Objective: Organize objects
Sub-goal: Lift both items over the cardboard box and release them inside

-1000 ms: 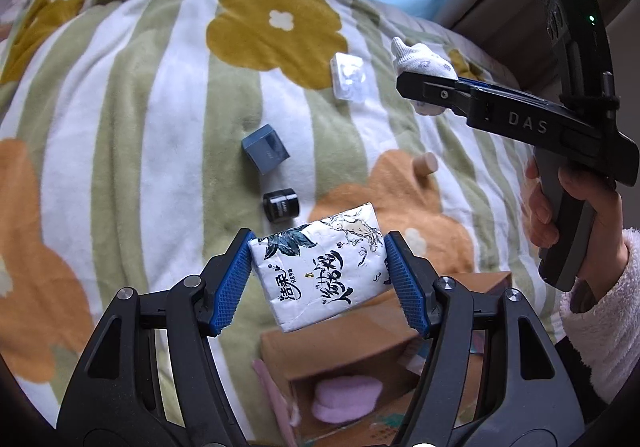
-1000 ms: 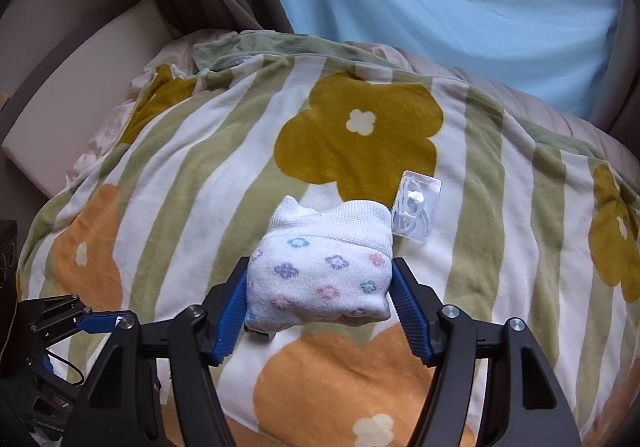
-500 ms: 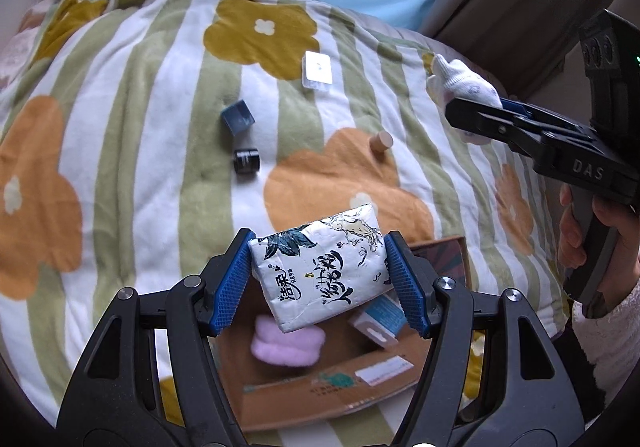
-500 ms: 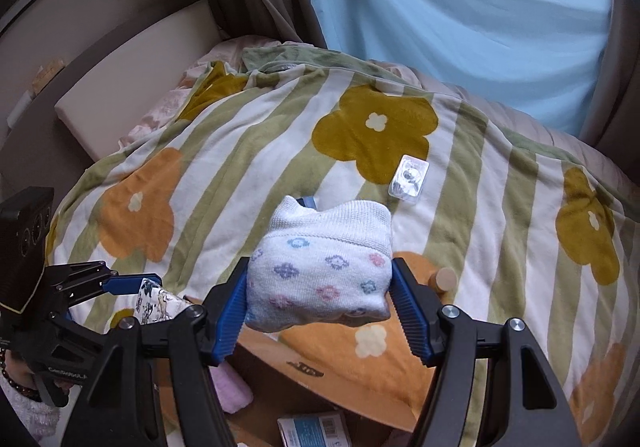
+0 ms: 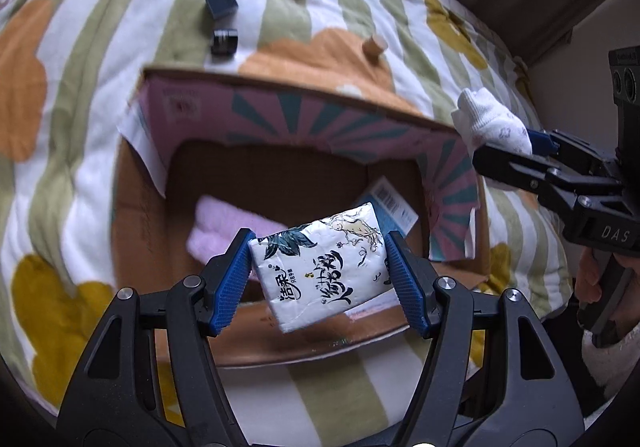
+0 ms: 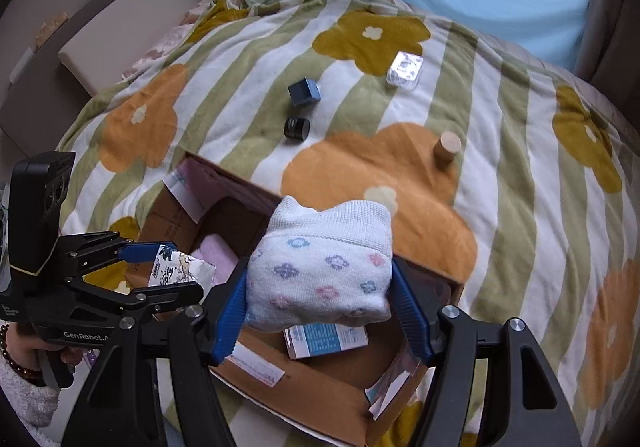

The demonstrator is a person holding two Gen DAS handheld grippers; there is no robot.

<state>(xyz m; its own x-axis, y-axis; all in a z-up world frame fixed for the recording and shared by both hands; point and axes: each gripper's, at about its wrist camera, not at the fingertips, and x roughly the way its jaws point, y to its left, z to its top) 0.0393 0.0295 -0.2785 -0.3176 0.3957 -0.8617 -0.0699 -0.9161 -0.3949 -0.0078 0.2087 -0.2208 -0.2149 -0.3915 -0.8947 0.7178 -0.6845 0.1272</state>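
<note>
Left wrist view shows the left tool [image 5: 320,279] squeezing a white pack of tissues with black writing [image 5: 320,271] between its blue pads, up in the air over an open brown cardboard box [image 5: 256,351]. Inside the box lie a soft pink cloth [image 5: 224,223] and a small blue and white carton [image 6: 326,341]. Right wrist view shows the right tool [image 6: 320,287] gripping a rolled white sock with little flowers [image 6: 320,271] above the same box. On the striped flower blanket [image 6: 520,167] behind sit a dark blue cube [image 6: 305,91], a black jar [image 6: 297,127], a wooden peg [image 6: 448,149] and a clear packet [image 6: 405,69].
</note>
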